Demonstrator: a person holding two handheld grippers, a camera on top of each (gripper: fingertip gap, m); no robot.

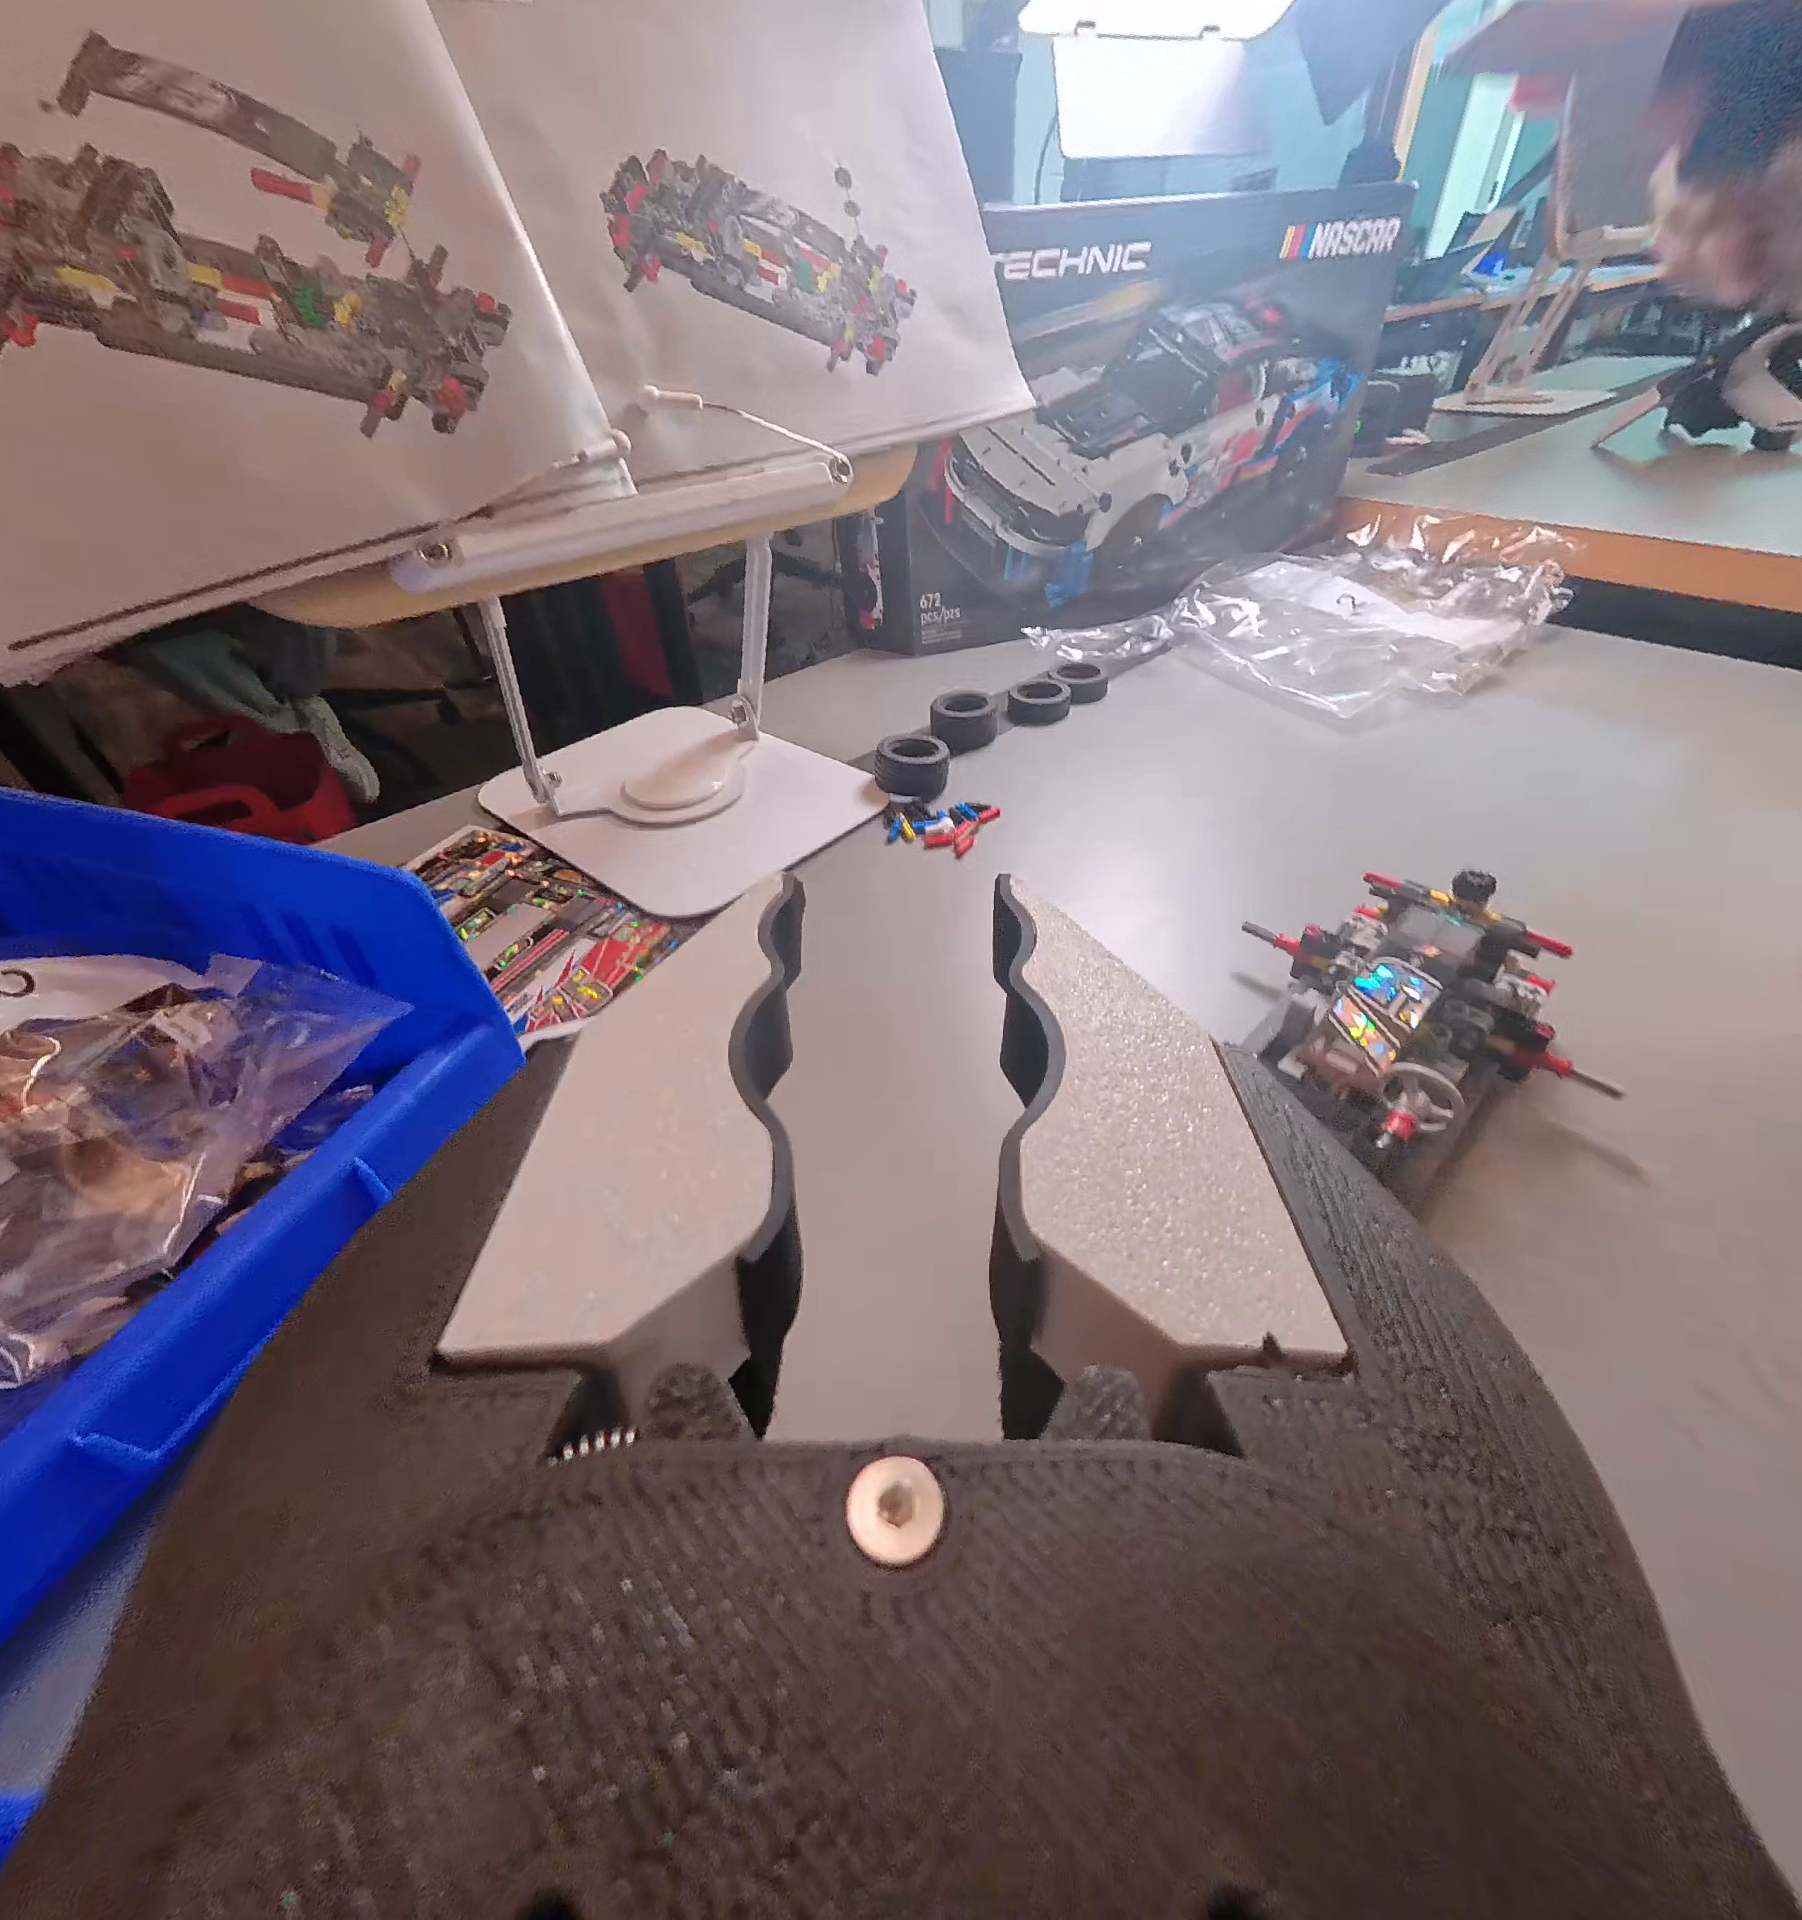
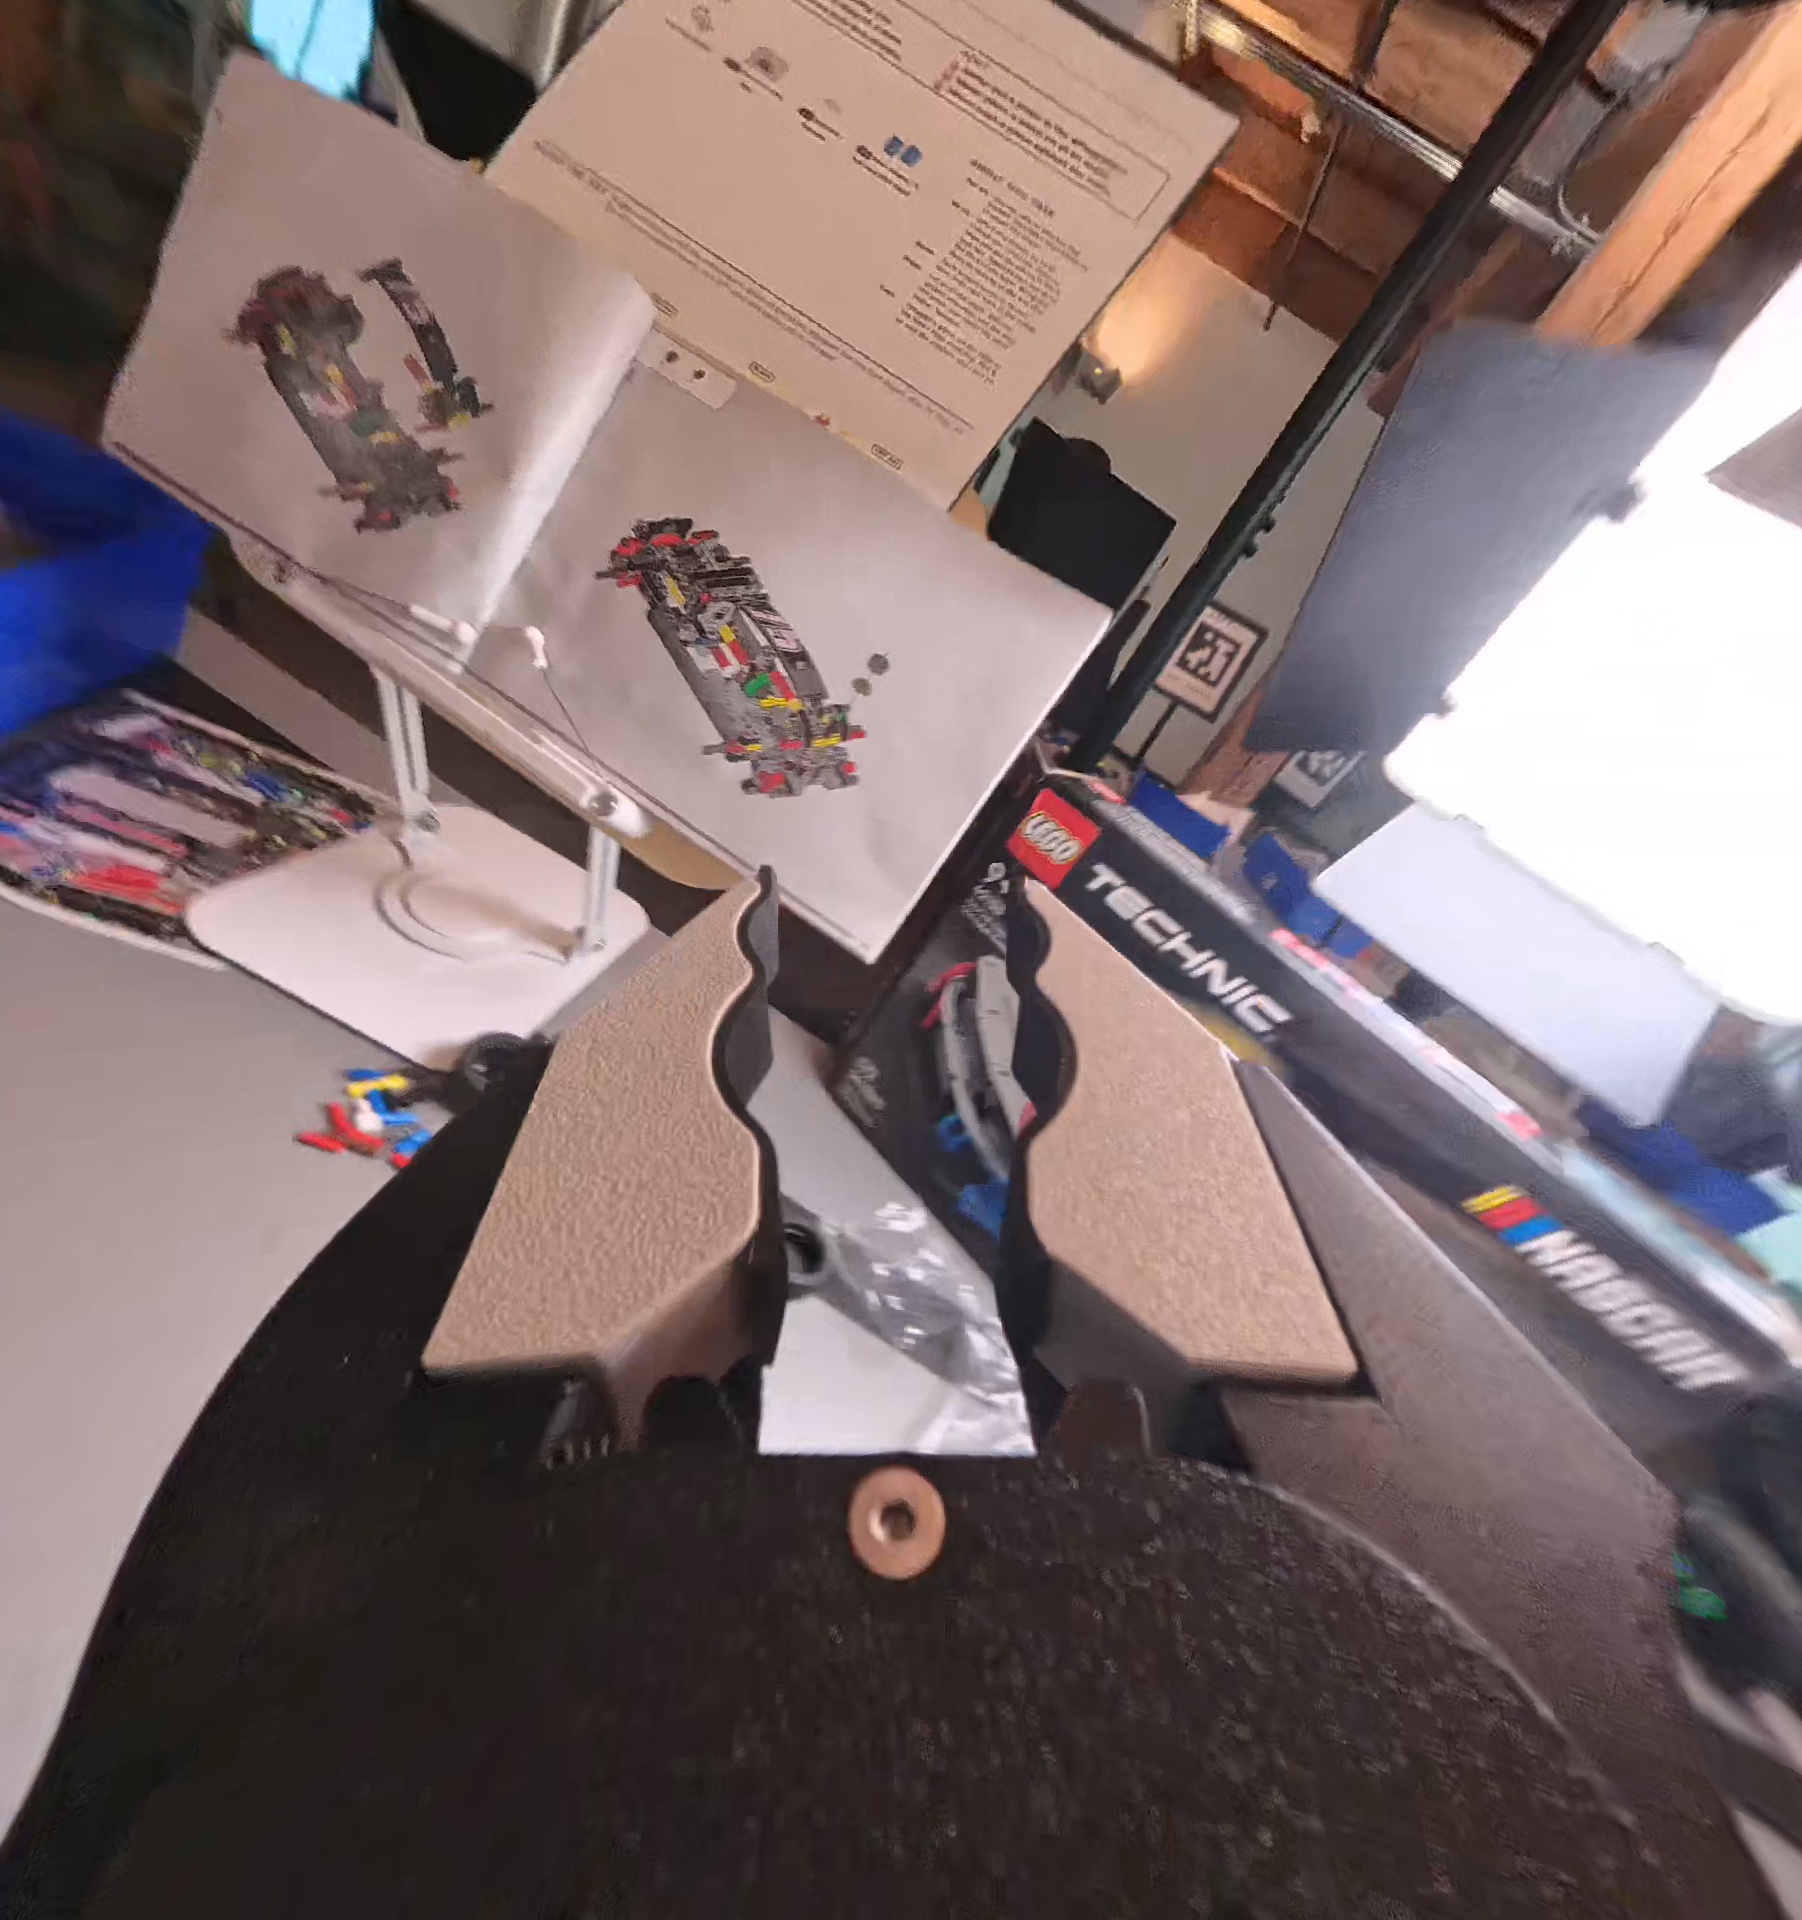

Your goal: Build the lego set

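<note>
The partly built car chassis (image 1: 1416, 1029) lies on the grey table to the right of my left gripper (image 1: 897, 904), which is open and empty above bare table. A small pile of coloured pins (image 1: 941, 823) lies ahead of it, with several black tyres (image 1: 964, 719) in a row behind. My right gripper (image 2: 892, 914) is open and empty, tilted, held above the table and pointing toward the set's box (image 2: 1167, 997). The pins also show in the right wrist view (image 2: 372, 1117), left of the gripper. Clear plastic (image 2: 907, 1288) shows between its fingers.
An open instruction booklet (image 1: 377, 270) sits on a white stand (image 1: 668, 810). A blue bin (image 1: 201, 1122) holding bagged parts is at the left, a sticker sheet (image 1: 554, 935) beside it. Empty clear bags (image 1: 1364, 623) lie at the back right, in front of the set's box (image 1: 1167, 416). The left gripper's tips are roughly 40 cm from the right gripper's.
</note>
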